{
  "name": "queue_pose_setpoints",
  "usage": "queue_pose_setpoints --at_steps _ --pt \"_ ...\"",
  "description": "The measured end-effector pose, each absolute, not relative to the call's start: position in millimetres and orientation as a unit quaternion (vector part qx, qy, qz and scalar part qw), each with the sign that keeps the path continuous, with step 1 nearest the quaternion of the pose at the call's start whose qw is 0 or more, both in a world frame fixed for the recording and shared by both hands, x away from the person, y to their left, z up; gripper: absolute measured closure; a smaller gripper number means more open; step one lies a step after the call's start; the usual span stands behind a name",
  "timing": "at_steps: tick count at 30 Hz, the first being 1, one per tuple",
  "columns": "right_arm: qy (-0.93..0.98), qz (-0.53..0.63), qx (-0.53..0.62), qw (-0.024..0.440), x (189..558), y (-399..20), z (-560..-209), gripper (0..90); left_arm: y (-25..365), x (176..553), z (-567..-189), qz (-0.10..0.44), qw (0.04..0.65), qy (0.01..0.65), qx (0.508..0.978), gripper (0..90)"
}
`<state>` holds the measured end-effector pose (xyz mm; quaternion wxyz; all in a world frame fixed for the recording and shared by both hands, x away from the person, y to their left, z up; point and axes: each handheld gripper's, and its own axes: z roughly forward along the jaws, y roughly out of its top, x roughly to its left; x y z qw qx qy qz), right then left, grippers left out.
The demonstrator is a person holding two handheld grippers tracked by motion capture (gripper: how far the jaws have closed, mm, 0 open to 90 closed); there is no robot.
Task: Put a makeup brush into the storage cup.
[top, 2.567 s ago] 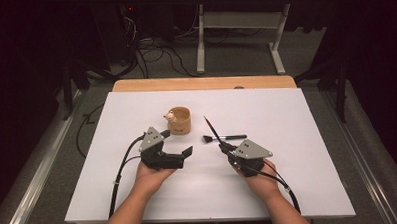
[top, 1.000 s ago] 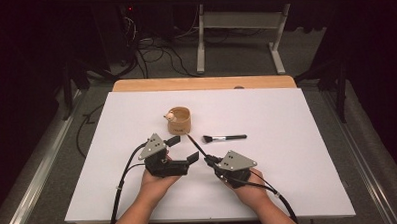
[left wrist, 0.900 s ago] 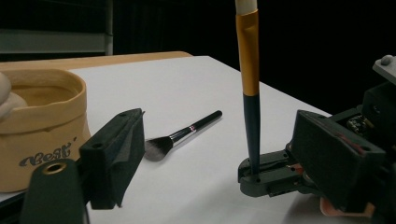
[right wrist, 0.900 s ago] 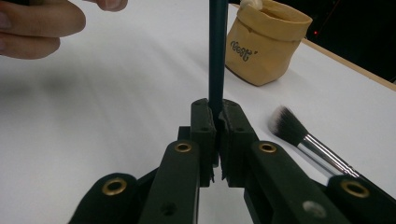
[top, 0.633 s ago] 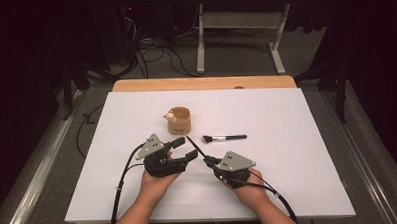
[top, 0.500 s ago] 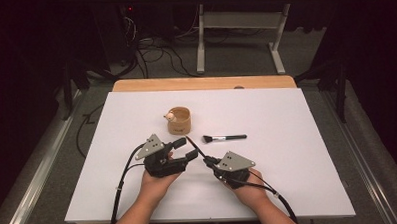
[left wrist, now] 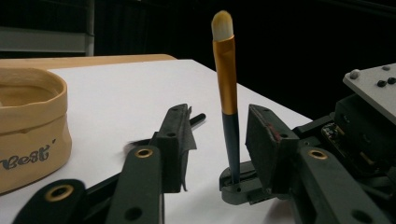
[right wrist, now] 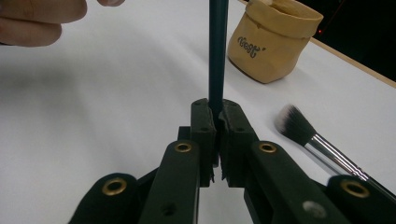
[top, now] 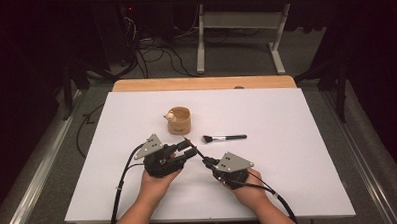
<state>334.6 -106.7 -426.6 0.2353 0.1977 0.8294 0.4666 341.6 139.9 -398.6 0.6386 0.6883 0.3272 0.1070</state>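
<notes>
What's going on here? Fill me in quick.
A person is passing a small gold-banded makeup brush from one gripper to the other. The right gripper is clamped on the brush's dark handle. The left gripper has just been closing around the handle, but its pads don't touch it yet. A second brush with a silver ferrule lies on the white table, beside a tan paper pouch.

tan pouch (top: 179, 121), gold-banded dark brush (left wrist: 227, 88), white table (top: 287, 139)
</notes>
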Motion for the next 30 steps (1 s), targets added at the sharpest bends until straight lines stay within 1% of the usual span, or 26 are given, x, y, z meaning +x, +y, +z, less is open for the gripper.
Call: queue_pose_setpoints --at_steps 17,30 --pt "0.831 0.465 0.187 0.241 334.4 -105.2 -427.2 87.5 142.4 340.0 -396.1 0.105 0.648 0.318 0.684 71.5" --pt "0.832 0.463 0.184 0.242 333.7 -103.6 -427.8 87.5 141.9 339.5 -396.4 0.106 0.648 0.314 0.686 74.8"
